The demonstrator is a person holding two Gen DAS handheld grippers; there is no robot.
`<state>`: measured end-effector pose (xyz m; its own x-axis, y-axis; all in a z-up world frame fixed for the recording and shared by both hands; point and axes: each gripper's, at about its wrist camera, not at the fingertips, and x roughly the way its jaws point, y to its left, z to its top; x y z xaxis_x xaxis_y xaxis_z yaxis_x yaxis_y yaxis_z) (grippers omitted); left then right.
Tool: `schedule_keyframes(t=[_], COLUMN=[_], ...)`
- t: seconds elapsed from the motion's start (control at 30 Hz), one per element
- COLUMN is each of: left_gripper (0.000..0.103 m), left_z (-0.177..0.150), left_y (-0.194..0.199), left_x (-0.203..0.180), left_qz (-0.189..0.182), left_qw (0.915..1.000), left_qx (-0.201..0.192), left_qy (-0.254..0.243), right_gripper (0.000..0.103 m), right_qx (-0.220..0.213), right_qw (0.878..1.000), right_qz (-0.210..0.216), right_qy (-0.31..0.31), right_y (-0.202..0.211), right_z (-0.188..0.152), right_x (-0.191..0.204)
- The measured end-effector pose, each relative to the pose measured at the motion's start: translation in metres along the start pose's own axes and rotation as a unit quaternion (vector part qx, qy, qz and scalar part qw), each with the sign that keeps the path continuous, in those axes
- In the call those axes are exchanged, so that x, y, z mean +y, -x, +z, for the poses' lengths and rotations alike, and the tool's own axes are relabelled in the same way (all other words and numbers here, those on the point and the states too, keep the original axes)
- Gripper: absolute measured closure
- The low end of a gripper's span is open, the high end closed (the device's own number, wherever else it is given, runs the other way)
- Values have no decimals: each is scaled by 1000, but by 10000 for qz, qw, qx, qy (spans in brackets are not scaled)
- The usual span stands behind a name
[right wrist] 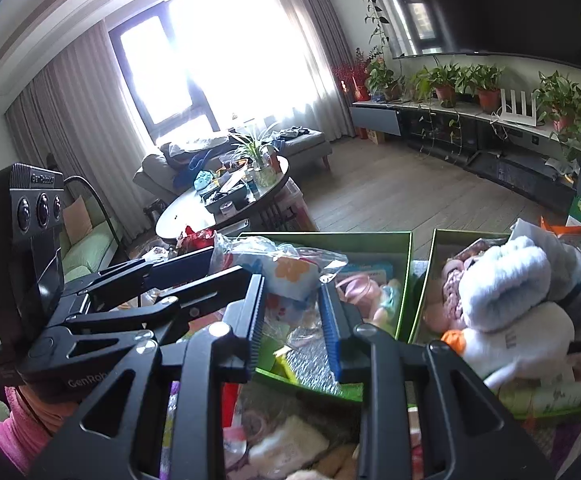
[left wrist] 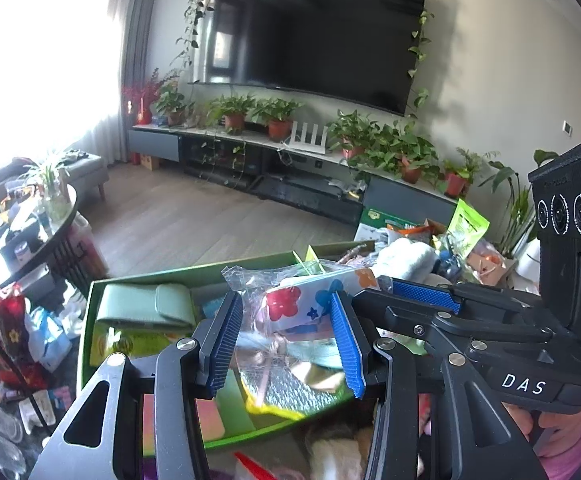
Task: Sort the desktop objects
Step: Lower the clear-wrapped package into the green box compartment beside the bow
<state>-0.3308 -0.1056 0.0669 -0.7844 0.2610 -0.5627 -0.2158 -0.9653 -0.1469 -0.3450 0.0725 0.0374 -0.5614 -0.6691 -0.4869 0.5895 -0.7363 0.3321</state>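
Flowered packet clamped in both tongs — above green box, wood-floored living room.

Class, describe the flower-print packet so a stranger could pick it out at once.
Find the green box below the wall television. Between the blue pads of both grippers sits a clear crinkly bag holding the flower-print packet. Only it is white with red, blue and orange flowers; the case beside it is plain green.
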Motion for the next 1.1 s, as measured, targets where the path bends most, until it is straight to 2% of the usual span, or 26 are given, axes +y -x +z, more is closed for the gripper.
schedule_keyframes(t=[0.37, 0.9, 1.1], left_gripper=[58, 61, 61], left_z=[12, 18, 14], left_y=[-41, -87, -109], left_x=[18, 38, 45], left_qz=[-35, 18, 248], left_qw=[9997, 9987, 9976], left_qx=[188, 404, 561], left_qy=[155, 304, 336], right_gripper=[75, 75, 75], right_qx=[143, 362, 504], right_qw=[9998, 9987, 9970], right_qz=[-8, -121, -352], right_qy=[-146, -349, -466], right_y=[-36, -78, -95], right_z=[18, 25, 23], right_x=[-25, -51, -60])
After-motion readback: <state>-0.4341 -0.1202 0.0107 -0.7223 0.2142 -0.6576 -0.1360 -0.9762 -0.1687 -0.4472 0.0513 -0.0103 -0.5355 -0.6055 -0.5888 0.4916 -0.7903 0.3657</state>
